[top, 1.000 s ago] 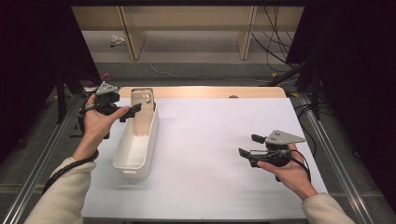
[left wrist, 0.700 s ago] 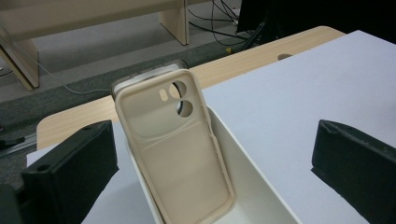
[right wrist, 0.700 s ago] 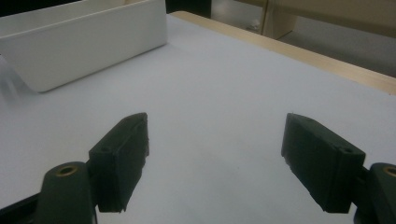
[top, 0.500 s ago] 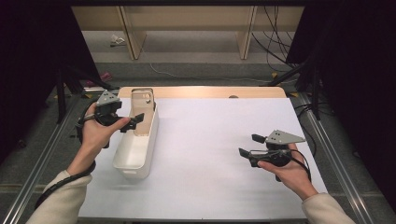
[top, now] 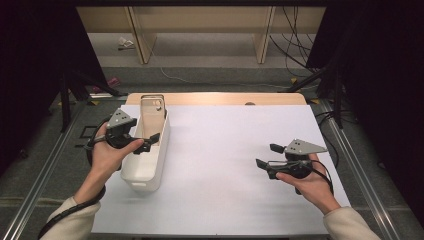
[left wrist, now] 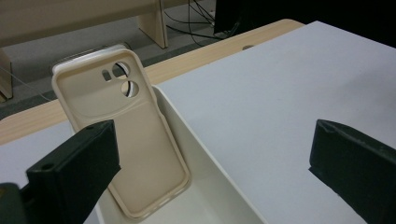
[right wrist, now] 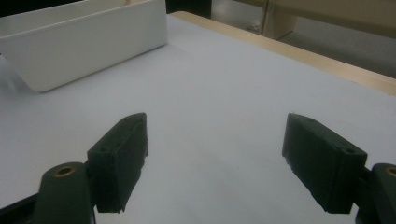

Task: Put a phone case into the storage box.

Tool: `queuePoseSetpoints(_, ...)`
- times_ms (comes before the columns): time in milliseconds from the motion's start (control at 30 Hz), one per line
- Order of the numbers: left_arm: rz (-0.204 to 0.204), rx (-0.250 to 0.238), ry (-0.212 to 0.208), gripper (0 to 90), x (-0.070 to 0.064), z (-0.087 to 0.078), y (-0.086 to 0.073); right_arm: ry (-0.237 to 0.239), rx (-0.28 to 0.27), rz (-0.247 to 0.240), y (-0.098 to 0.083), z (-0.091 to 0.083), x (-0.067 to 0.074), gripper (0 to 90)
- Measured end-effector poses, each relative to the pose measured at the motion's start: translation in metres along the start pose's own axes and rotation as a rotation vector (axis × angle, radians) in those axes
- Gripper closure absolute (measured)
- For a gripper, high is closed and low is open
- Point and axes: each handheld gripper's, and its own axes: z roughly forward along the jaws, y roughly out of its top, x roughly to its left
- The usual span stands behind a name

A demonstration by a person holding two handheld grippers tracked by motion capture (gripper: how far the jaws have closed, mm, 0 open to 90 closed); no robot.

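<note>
At the left of the high view, the left gripper point(top: 148, 142) is hanging over the long white bin point(top: 145, 170), its jaws spread wide and holding nothing. Compared with a second ago it is sitting lower in the frame and nearer the person: then it was up by the bin's far end, right beside the phone case; now it is over the bin's middle, and the person's left hand point(top: 107, 155) is pulled back with it. The beige phone case point(top: 151, 117) is standing in the far end of the bin, leaning against the end wall with its camera cut-outs at the top. In the left gripper view the phone case point(left wrist: 126, 135) is filling the left-centre of the frame, lying beyond the two jaws and touched by neither, with the bin's wall point(left wrist: 205, 163) running down toward the lower middle.

That backing-off, with the jaws parted, suggests the case is already dropped off and the placing step is done, though the retreat could equally be a re-approach.

At the right of the high view, the right gripper point(top: 264, 156) is resting low over the white table sheet point(top: 225, 150), well apart from the bin, in the same spot as a second ago. Its jaws are likewise spread, empty, pointing across the sheet toward the bin point(right wrist: 84, 46) at the upper left of the right gripper view.
</note>
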Motion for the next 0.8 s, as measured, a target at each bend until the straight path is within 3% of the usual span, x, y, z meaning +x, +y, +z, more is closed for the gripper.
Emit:
queuePoseSetpoints(533,0.037,-0.021,-0.070,2.5,-0.028,-0.004,-0.022,0.002,0.006,-0.004,-0.001,0.000,0.000,23.0)
queuePoseSetpoints(800,0.048,-0.039,-0.085,2.9,-0.037,-0.011,-0.032,0.003,0.006,-0.006,-0.001,0.000,0.000,22.9)
